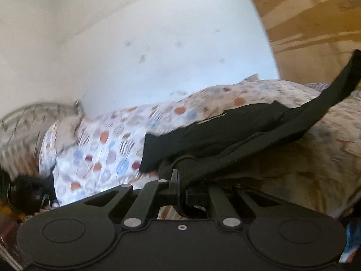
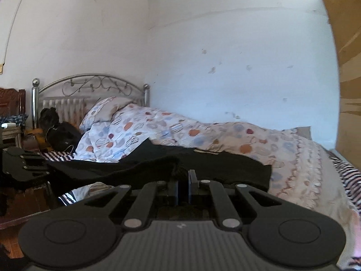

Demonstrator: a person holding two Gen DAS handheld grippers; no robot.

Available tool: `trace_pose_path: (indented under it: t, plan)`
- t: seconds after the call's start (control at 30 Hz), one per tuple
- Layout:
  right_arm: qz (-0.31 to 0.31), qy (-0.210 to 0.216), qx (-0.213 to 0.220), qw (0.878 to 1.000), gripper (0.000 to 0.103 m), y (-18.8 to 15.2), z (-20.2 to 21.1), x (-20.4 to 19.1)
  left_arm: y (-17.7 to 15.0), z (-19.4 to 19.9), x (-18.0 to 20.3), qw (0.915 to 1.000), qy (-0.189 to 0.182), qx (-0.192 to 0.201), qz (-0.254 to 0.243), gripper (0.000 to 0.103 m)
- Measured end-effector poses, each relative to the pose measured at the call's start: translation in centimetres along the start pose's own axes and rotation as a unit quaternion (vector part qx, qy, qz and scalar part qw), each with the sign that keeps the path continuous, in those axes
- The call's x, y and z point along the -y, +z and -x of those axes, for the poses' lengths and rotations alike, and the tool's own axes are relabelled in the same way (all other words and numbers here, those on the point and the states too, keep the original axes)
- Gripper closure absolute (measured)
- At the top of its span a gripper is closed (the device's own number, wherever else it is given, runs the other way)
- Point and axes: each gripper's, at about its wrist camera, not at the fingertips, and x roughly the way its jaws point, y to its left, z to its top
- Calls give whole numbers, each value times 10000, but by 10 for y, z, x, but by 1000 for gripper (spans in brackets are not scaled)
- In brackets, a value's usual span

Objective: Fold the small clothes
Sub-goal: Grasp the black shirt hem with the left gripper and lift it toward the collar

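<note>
We see both tools clamped on one black garment [image 1: 225,131]: the left gripper [image 1: 180,180] pinches its ribbed hem, the right gripper [image 2: 185,180] its knit edge. Stretched between them, its long axis runs side to side above the patterned duvet [image 2: 203,133]. Only the right view shows the scrolled metal headboard [image 2: 90,85].

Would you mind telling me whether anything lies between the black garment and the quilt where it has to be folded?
Nothing visible does. The black garment hangs stretched between the left gripper and the right gripper, both shut on its edges, just above the bare patterned quilt.
</note>
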Motion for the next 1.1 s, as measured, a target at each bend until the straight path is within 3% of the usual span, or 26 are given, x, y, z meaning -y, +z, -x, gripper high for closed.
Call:
trace_pose_path:
  t: [0.23, 0.47, 0.63, 0.7, 0.9, 1.1]
  plan:
    - [51, -84, -248, 9996, 95, 3, 54, -10, 12, 65, 10, 9963, -506, -360, -589, 100]
    - [152, 16, -77, 9999, 95, 32, 14, 8, 51, 39, -1, 9968, -517, -140, -586, 100]
    - [493, -103, 48, 9987, 95, 76, -52, 37, 114, -17, -11, 9926, -330, 207, -1152, 99]
    - [490, -164, -38, 9987, 95, 94, -84, 51, 140, -50, -18, 9914, -319, 155, -1263, 99]
    - [446, -448, -437, 9970, 95, 125, -199, 101, 189, -182, -42, 9922, -658, -506, -932, 99]
    - [419, -482, -1173, 9910, 95, 110, -318, 137, 189, -311, -54, 9867, -899, -1286, -430, 99]
